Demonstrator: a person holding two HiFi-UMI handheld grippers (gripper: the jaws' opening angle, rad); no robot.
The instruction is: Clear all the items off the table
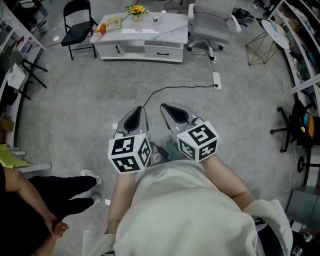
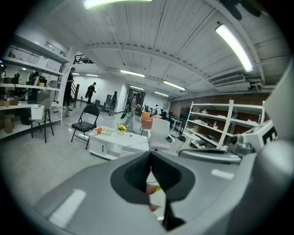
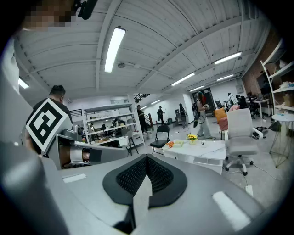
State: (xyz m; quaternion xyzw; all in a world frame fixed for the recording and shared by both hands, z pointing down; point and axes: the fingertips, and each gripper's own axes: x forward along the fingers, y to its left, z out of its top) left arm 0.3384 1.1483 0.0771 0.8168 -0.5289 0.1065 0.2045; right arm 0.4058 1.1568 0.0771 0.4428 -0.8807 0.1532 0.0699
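Forearms tucked close to my torso, left gripper (image 1: 139, 111) and right gripper (image 1: 169, 107) side by side, pointing forward and slightly down over the floor. Jaws pressed together on both, nothing pinched. White surface (image 1: 165, 26) stands well ahead, carrying yellow flowers (image 1: 136, 10), an orange item (image 1: 100, 28) and a book (image 1: 113, 22).

Black folding chair (image 1: 78, 22) far left; white office chair (image 1: 212, 25) far right; power strip (image 1: 216, 80) on floor (image 1: 90, 100).

Our shirt (image 1: 192, 215): loose, pale cream.
Our left gripper (image 1: 138, 113) and right gripper (image 1: 169, 110): grey shells, with black ribbed pads (image 2: 137, 176).
Our cubes (image 1: 129, 152): white, with black square markers.
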